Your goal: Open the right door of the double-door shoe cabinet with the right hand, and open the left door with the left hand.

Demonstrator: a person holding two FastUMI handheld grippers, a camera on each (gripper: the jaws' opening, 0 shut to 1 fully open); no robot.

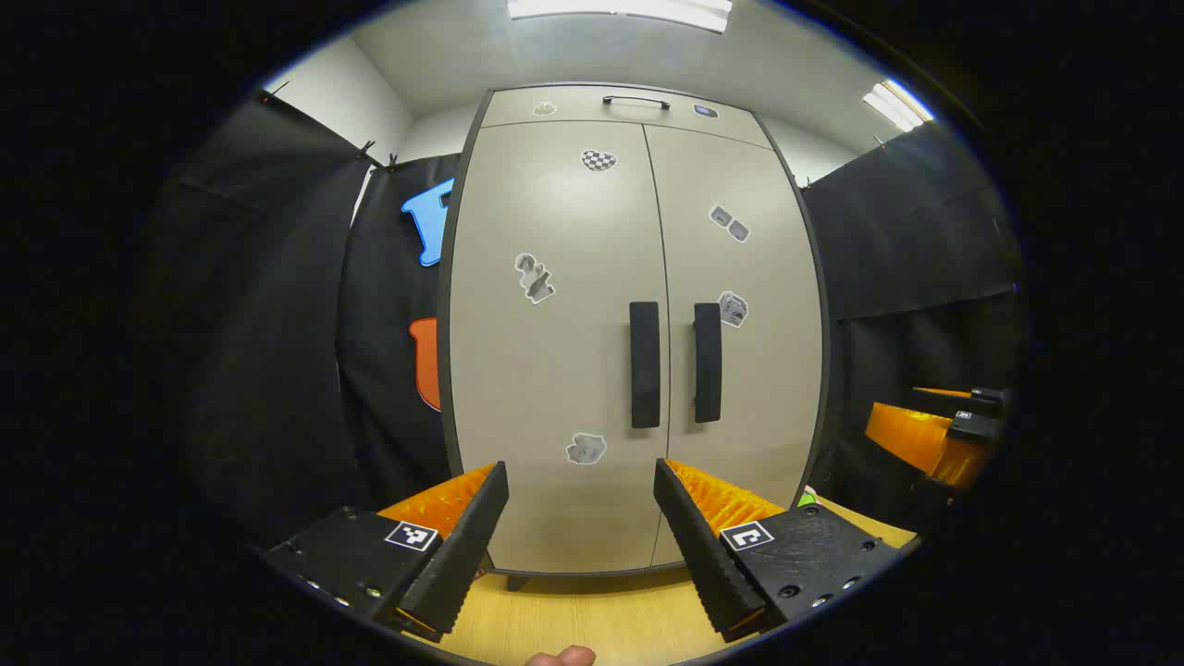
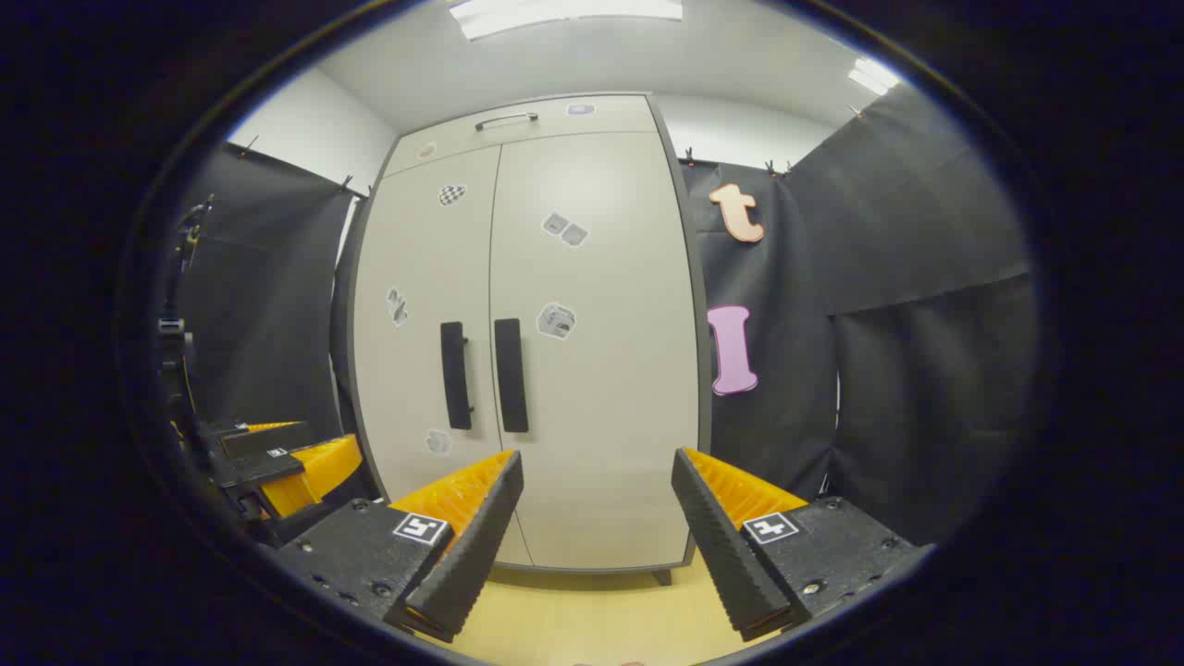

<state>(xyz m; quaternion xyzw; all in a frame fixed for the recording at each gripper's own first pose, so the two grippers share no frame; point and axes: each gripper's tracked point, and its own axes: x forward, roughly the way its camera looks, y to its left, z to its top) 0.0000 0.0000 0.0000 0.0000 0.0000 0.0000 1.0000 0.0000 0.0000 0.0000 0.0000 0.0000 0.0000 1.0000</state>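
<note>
Pale wooden floor (image 1: 592, 615) beneath closed shoe cabinet (image 1: 555, 370), black-draped booth.

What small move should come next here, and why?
Probably bring the right gripper forward and a little to its left, toward the right handle. Both doors look shut, the handles stand side by side at the centre seam, and both grippers are open and well short of the cabinet. The task names the right door first; the left gripper can wait.
</note>
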